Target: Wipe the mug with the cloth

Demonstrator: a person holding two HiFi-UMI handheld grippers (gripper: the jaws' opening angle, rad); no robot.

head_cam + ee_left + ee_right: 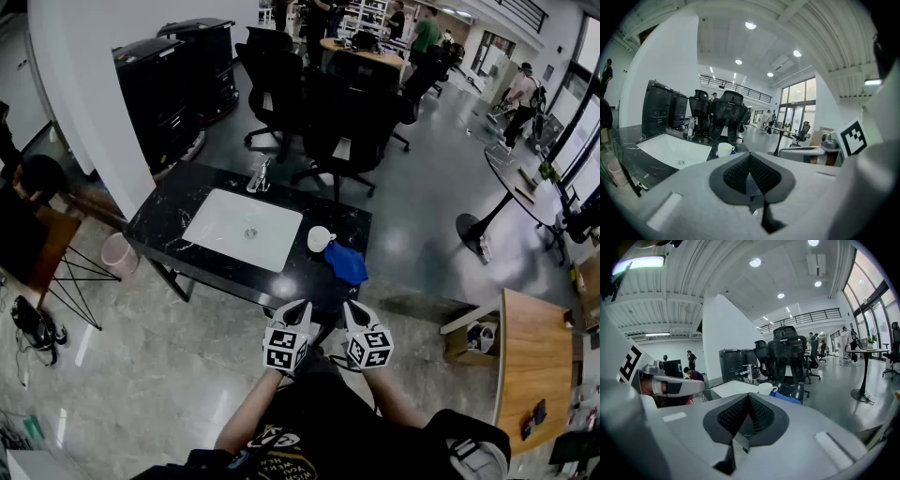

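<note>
A white mug (320, 238) stands on the black marble counter (173, 208), just right of the sink basin. A crumpled blue cloth (347, 263) lies beside it toward the counter's near right corner. The mug (725, 149) and a sliver of the cloth (732, 152) show beyond the jaws in the left gripper view; in the right gripper view the mug (766, 388) sits left of the cloth (787, 397). My left gripper (300, 308) and right gripper (352, 309) hover side by side over the floor, short of the counter's near edge. Both are shut with nothing between the jaws.
A white rectangular sink (244, 228) with a chrome tap (260, 175) fills the counter's middle. Black office chairs (339, 131) stand behind it. A pink bin (119, 253) sits at the counter's left end, a wooden table (532, 366) to my right. People stand in the background.
</note>
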